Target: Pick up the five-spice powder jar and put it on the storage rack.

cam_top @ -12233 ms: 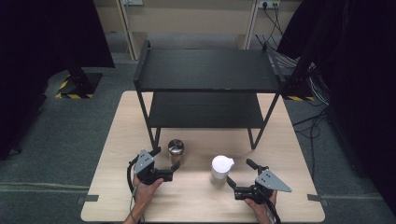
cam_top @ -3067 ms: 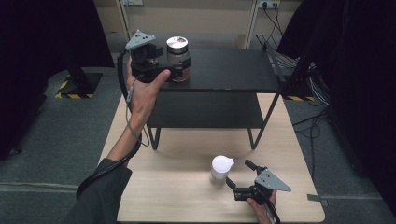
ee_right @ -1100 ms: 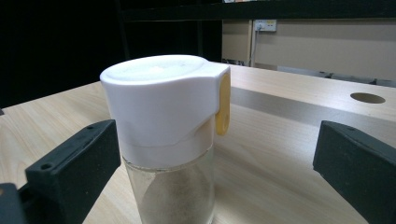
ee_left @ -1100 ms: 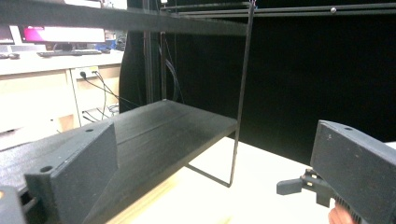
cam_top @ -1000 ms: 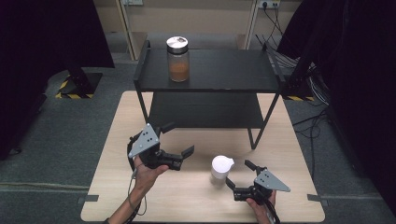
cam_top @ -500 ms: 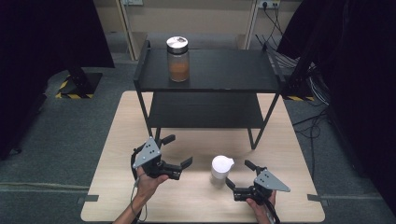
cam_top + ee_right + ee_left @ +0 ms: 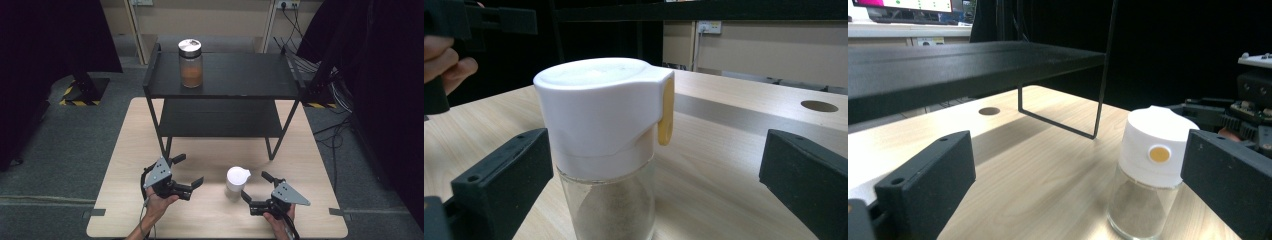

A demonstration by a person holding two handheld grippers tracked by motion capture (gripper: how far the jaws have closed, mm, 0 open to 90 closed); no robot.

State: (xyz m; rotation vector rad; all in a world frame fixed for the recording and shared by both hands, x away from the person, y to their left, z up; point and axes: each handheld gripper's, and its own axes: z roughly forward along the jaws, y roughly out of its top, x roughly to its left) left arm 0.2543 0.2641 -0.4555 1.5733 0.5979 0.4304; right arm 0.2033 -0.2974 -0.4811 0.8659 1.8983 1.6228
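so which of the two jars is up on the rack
The jar with the metal lid and orange-brown contents stands on the top shelf of the black rack. The white-capped jar stands on the table, between the two open tongs.

White-capped jar [image 7: 236, 183] stands between both open grippers.

A lab or test room: black curtains [image 7: 45, 45] at the frame's sides, hazard-striped stand feet [image 7: 80, 95] on grey carpet, loose cables [image 7: 340, 135] at right, wall sockets [image 7: 285, 5] at top
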